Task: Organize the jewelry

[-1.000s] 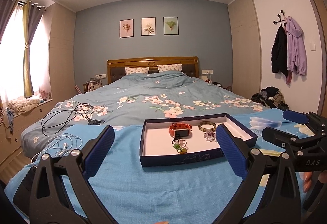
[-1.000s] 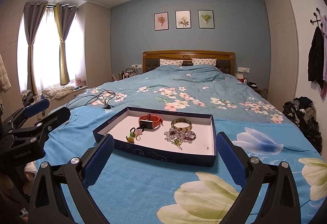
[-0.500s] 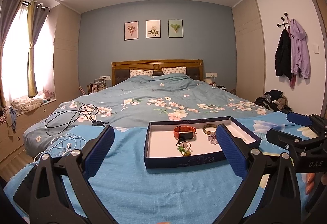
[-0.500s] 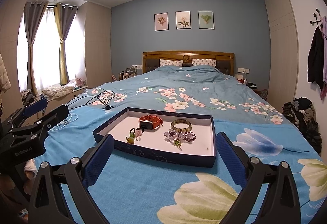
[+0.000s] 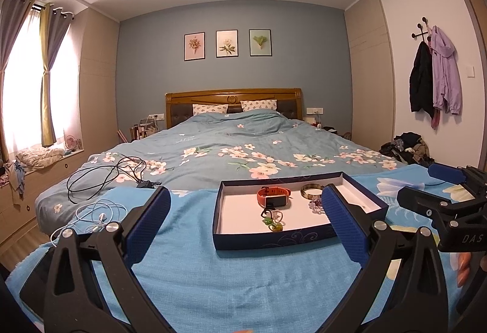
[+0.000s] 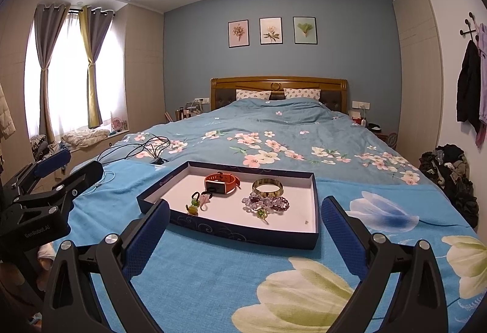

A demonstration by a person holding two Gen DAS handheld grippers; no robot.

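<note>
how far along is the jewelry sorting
Barely begun. Done: nothing visibly sorted; the orange watch, gold bangle and purple bead bracelets all lie loose in the dark blue tray. In hand: nothing; left gripper and right gripper are open. Left: everything.

Shallow dark-blue cardboard tray (image 6: 231, 234) open on top; low walls the only barrier to reaching in. Right part of its white floor bare, near the right wall. Orange smartwatch (image 6: 221, 182), gold-green bangle (image 6: 267, 187), purple bead bracelets (image 6: 265, 203) and small green-pink charms (image 6: 197, 202) crowd the middle, close together. Bright blue blanket (image 6: 194, 278) in front of tray lies open. Black cables (image 5: 103, 178) and white earphone cord (image 5: 97, 213) tangle on the bed left of the tray, well apart from it
</note>
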